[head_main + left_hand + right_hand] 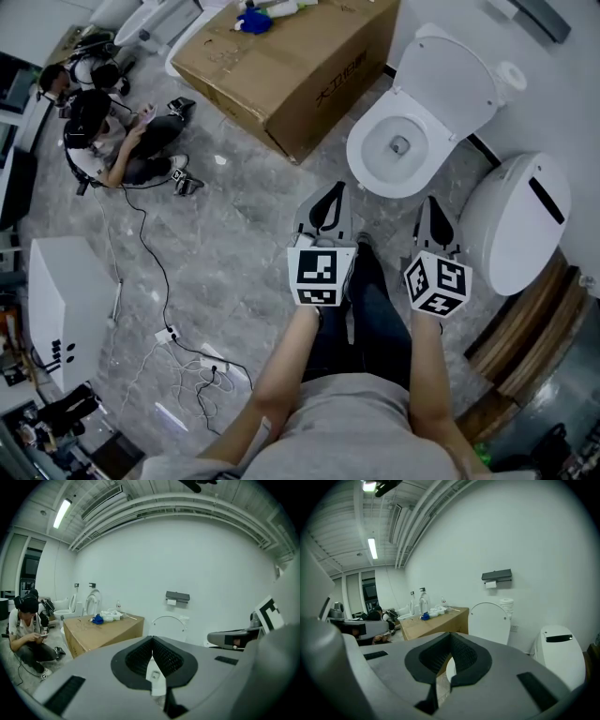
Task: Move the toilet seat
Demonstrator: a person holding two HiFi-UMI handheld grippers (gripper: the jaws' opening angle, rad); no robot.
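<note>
Glossy ceramic toilet [403, 141], matt cardboard box [300, 56], polished stone floor [234, 225]

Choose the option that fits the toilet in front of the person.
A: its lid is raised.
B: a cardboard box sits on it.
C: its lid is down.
A: in the head view the toilet is open, with its lid standing up at the back.

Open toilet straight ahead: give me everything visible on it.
The toilet is glossy white, ceramic-looking, with an oval bowl and a grey drain opening. Its lid stands raised toward the wall; a seat ring on the rim can't be made out. It stands on the grey marbled floor between a cardboard box and a closed white toilet. The left gripper and right gripper, both shut, are short of it.
</note>
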